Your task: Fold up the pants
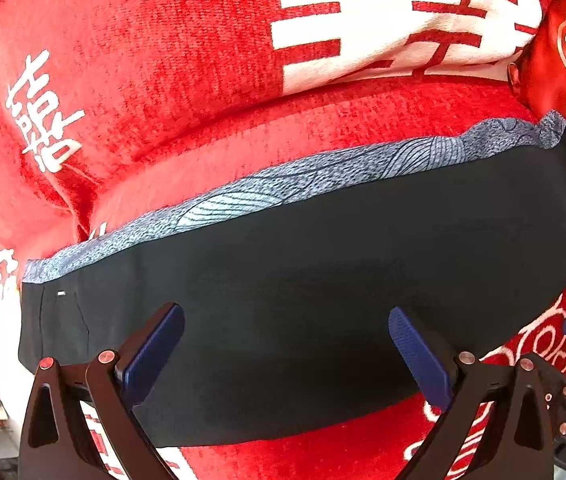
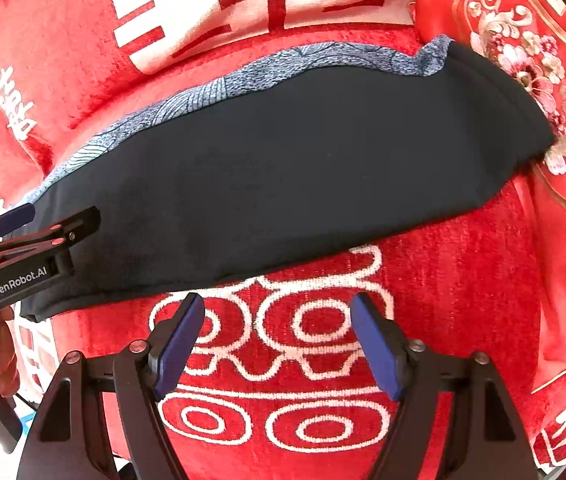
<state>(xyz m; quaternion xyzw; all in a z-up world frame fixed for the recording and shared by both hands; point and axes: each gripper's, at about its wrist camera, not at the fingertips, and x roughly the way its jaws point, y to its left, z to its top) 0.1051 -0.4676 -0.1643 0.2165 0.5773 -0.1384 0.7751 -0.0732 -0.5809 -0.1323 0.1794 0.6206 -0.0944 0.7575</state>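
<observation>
Dark navy fabric pants (image 1: 303, 280) with patterned grey-blue lining strip along the 12 o'clock edge, lying flat in a long folded band on red plush blanket with white characters (image 1: 163, 80). Left gripper (image 1: 287, 352) above the pants, jaws apart and empty; right gripper (image 2: 279, 344) above bare blanket at the pants' 6 o'clock edge, jaws apart and empty. Judged soft, light, limp, liable to sag and shift layers; best taken at end corners, pinching all layers.

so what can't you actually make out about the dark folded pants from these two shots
- Dark navy folded pants: in the left wrist view the right end is cut off by the frame edge.
- Their left end: in the right wrist view, partly covered by the left gripper.
- Layers beneath the patterned blue-grey strip: hidden by the top fabric.
- Red patterned blanket under the pants: covered.
</observation>
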